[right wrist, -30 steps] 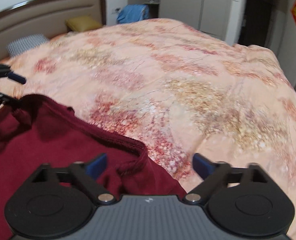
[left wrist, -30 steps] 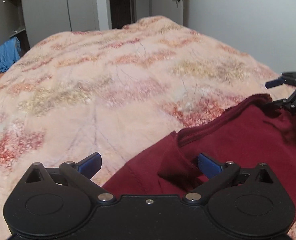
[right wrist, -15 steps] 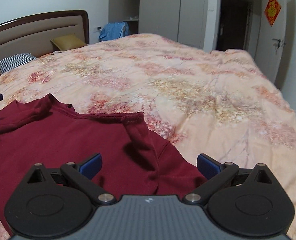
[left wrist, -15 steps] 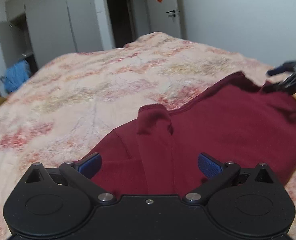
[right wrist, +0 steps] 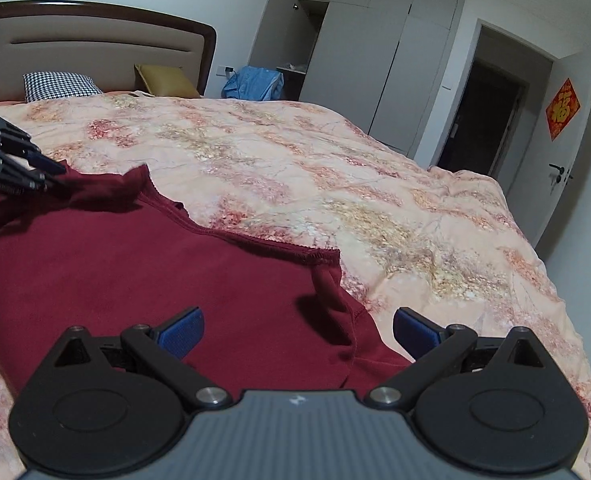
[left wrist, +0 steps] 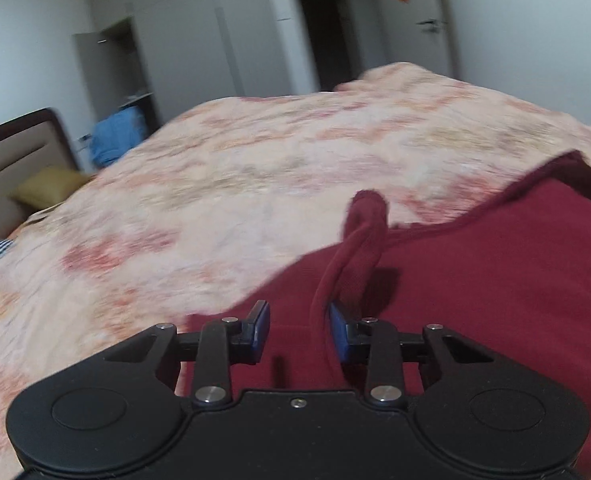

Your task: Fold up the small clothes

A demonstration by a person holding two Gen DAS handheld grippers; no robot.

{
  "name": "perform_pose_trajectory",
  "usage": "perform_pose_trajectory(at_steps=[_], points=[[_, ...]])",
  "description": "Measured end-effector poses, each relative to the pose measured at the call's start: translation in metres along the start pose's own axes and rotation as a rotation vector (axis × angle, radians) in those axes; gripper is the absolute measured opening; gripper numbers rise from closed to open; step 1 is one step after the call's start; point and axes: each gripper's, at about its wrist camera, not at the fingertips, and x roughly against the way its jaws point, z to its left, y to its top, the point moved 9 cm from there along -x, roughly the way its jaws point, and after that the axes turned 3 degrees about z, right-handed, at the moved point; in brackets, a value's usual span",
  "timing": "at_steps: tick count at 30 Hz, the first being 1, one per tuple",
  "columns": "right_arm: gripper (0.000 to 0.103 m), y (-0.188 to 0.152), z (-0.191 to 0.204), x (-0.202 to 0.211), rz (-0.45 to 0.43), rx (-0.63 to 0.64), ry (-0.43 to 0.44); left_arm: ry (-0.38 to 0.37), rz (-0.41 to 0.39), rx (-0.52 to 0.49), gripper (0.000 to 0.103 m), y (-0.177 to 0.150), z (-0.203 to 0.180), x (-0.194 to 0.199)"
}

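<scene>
A dark red sweatshirt (right wrist: 143, 272) is spread on the bed (right wrist: 335, 184) near its foot edge. The left hand-held gripper (left wrist: 299, 330) is narrowed around a raised fold but not clamped; the right hand-held gripper (right wrist: 297, 330) is held released above the cloth. The fabric is judged soft, light and limp, best taken at hem or cuff.

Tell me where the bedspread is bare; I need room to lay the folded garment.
Bare bedspread runs from the maroon garment to the pillows and the bed's foot. Crowded: the near corner, where the garment lies beneath both tongs.
</scene>
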Motion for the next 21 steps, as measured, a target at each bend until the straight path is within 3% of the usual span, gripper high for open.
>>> perform_pose_trajectory(at_steps=[3, 5, 7, 9, 14, 18, 21], points=[[0.103, -0.01, -0.008, -0.007, 0.04, -0.022, -0.035, -0.022, 0.063, 0.099, 0.037, -0.012, 0.024, -0.011], [0.103, -0.02, -0.017, -0.013, 0.075, -0.054, -0.067, 0.012, 0.084, 0.136, 0.036, -0.02, 0.036, -0.014], [0.103, -0.029, -0.027, -0.014, 0.095, -0.105, -0.088, 0.001, 0.082, 0.168, 0.048, -0.023, 0.043, -0.009], [0.103, -0.035, -0.035, -0.008, 0.086, -0.167, -0.075, -0.046, 0.046, 0.222, 0.071, -0.023, 0.046, 0.006], [0.103, -0.046, -0.037, 0.025, 0.028, -0.294, 0.024, -0.12, -0.042, 0.244, 0.095, -0.021, 0.037, 0.049], [0.103, -0.066, -0.023, 0.046, 0.031, -0.399, 0.098, -0.202, -0.062, 0.218, 0.095, -0.037, 0.014, 0.079], [0.101, -0.081, -0.016, 0.061, 0.011, -0.439, 0.059, -0.22, -0.044, 0.138, 0.088, -0.056, -0.006, 0.088]])
